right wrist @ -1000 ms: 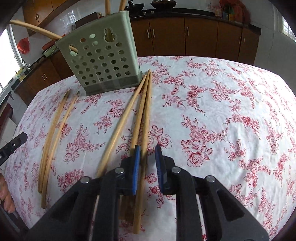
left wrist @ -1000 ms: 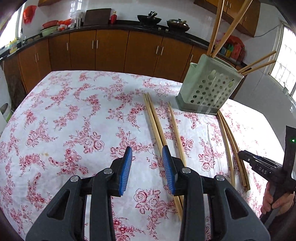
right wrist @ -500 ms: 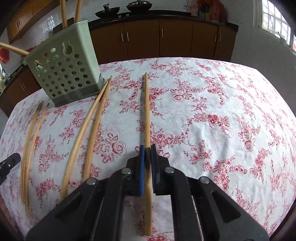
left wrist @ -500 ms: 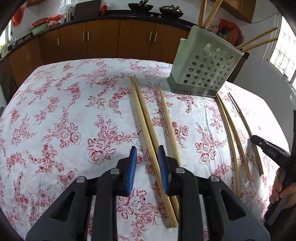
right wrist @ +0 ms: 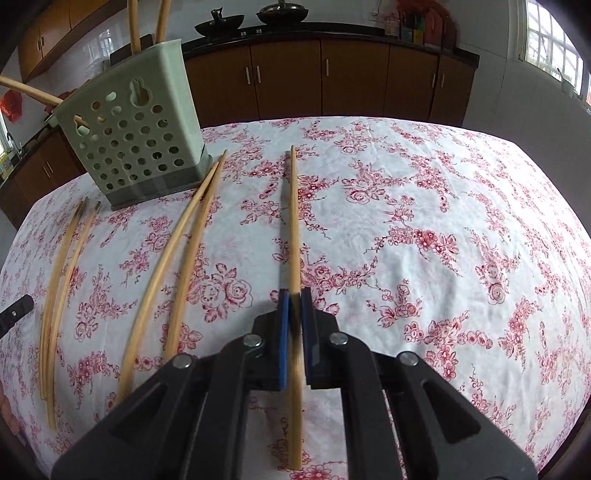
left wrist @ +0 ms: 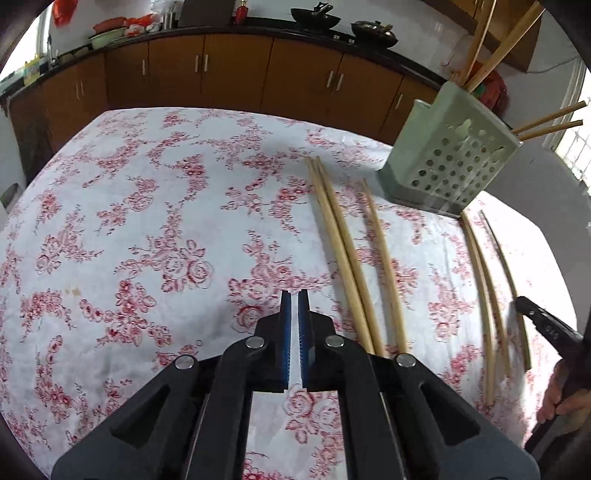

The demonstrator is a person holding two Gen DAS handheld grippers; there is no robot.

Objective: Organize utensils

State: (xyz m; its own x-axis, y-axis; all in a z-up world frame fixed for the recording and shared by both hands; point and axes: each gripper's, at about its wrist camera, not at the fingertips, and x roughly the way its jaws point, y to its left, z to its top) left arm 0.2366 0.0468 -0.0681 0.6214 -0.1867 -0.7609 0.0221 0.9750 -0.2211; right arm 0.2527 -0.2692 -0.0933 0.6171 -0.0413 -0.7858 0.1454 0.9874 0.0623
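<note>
Chopstick [right wrist: 294,221] sits pinched between our right gripper [right wrist: 294,295] fingers, just above the worktop [right wrist: 443,221] middle. Left gripper [left wrist: 294,295] fingers are pressed together on nothing, beside two chopsticks [left wrist: 343,258]; holder [left wrist: 448,162] stands near the far edge.

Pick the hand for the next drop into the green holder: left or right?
Right. The right gripper is shut on a chopstick; the left gripper is shut on nothing beside the paired chopsticks. Holder.

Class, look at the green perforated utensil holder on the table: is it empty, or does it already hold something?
Not empty. Wooden chopsticks stick up out of the green holder.
</note>
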